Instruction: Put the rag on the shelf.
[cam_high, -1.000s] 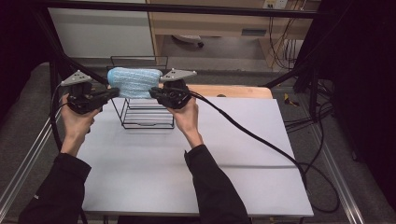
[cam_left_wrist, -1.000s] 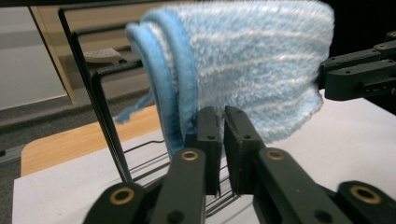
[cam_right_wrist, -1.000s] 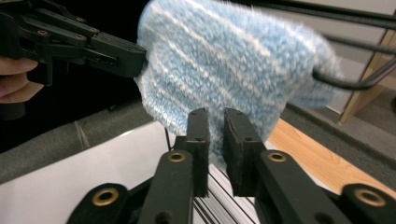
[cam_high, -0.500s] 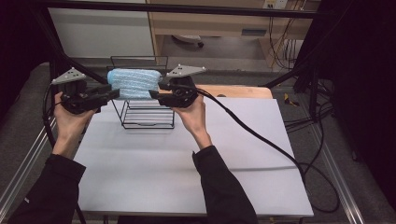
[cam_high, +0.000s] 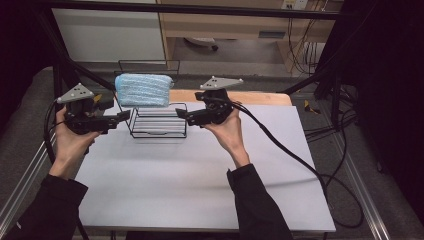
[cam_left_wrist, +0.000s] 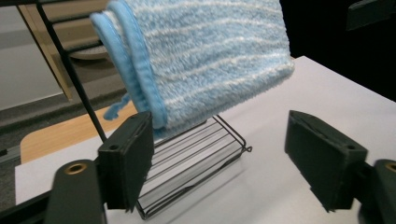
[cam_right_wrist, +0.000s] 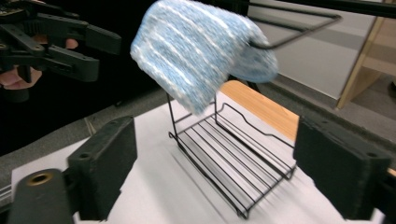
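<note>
A light blue striped towel (cam_high: 144, 90) hangs folded over the top bar of a black wire rack (cam_high: 159, 125) at the back of the white table (cam_high: 200, 175). My left gripper (cam_high: 122, 118) stands left of the rack and my right gripper (cam_high: 182, 116) right of it, both clear of the towel. Their jaws have just been opening, and nothing is between them. In the left gripper view the towel (cam_left_wrist: 205, 60) hangs beyond the open left gripper (cam_left_wrist: 224, 163), over the rack (cam_left_wrist: 196, 158). The right gripper (cam_right_wrist: 219, 168) faces the towel (cam_right_wrist: 201, 51) and rack (cam_right_wrist: 233, 158), with the left gripper (cam_right_wrist: 60, 42) farther off.
A wooden board (cam_high: 240, 96) lies behind the table's far edge. A black cable (cam_high: 290, 155) trails from the right gripper across the table's right side. Dark frame posts (cam_high: 55, 60) rise at the left, and the floor drops away around the table.
Both grippers were at the towel's ends; now they have drawn outward, left and right, with jaws spread. The towel stays draped on the rack's bar.
</note>
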